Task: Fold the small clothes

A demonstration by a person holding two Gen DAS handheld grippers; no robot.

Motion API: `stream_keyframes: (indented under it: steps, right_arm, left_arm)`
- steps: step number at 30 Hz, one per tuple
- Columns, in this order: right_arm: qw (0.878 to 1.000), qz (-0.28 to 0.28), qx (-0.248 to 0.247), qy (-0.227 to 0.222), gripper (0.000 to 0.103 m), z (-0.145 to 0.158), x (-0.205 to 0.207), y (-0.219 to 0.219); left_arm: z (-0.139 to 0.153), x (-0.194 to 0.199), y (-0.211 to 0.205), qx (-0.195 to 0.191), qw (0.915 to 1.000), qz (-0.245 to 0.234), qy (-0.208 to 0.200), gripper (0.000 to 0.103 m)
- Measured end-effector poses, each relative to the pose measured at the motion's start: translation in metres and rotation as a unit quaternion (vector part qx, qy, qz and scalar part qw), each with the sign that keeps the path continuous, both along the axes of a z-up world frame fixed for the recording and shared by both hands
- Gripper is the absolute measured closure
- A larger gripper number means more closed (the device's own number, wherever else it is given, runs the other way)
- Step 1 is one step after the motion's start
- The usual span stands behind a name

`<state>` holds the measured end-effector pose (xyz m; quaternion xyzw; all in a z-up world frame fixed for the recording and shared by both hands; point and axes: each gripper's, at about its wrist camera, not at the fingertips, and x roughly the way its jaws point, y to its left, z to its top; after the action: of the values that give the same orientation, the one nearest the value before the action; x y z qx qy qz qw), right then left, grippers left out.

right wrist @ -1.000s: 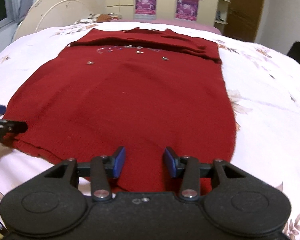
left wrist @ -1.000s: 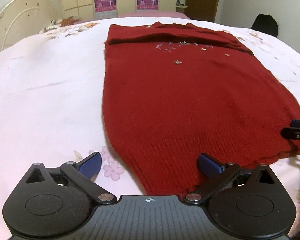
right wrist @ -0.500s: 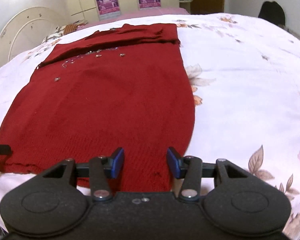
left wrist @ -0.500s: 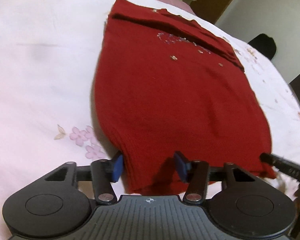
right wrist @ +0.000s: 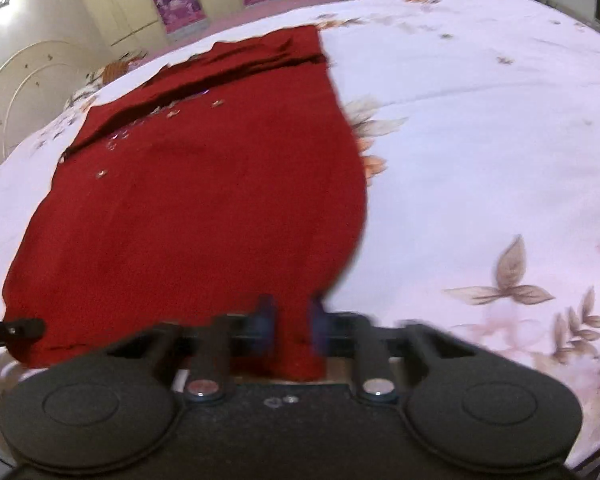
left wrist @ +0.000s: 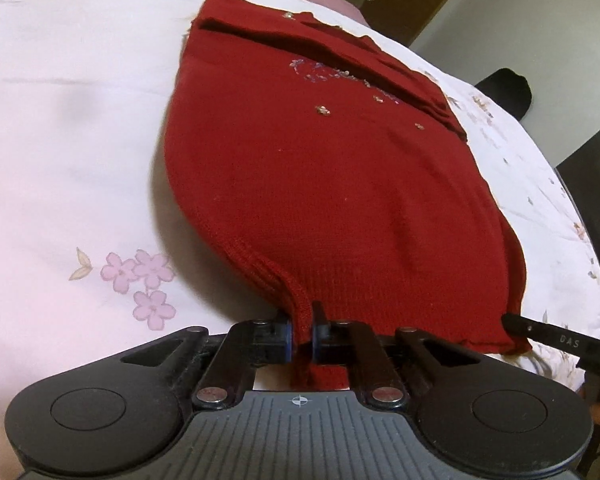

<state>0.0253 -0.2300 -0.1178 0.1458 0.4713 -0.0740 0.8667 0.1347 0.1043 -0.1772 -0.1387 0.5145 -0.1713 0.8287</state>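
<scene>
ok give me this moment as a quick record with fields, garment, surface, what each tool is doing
garment: red knit sweater, flat, sleeves folded across top
surface: floral bedsheet
left tool: shut on the hem's left corner
right tool: jaws closing, the hem's right corner between them
hem: bunched at both tools

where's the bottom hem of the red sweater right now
The hem is at the near edge of the floral bedsheet, its near-left corner pinched in the left tongs and its near-right corner between the closing right tongs.
</scene>
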Motion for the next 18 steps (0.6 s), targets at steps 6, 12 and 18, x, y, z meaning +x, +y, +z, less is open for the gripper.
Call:
stream_keyframes:
  steps: [6,12,18]
  right_arm:
    - [0.996,0.009,0.076,-0.054,0.098,0.023,0.005,-0.014]
    - [0.985,0.022,0.076,-0.153,0.098,0.066,0.038,-0.022]
    - [0.976,0.040,0.072,-0.204,0.098,0.082,0.107,-0.041]
  left_arm:
    - [0.031,0.013,0.003,-0.018,0.9979,0.010,-0.061,0.095]
    - [0.071,0.059,-0.008,-0.009,0.9886,0.008,-0.150,0.095]
    - [0.082,0.129,-0.023,0.002,0.9815,0.030,-0.189,0.095]
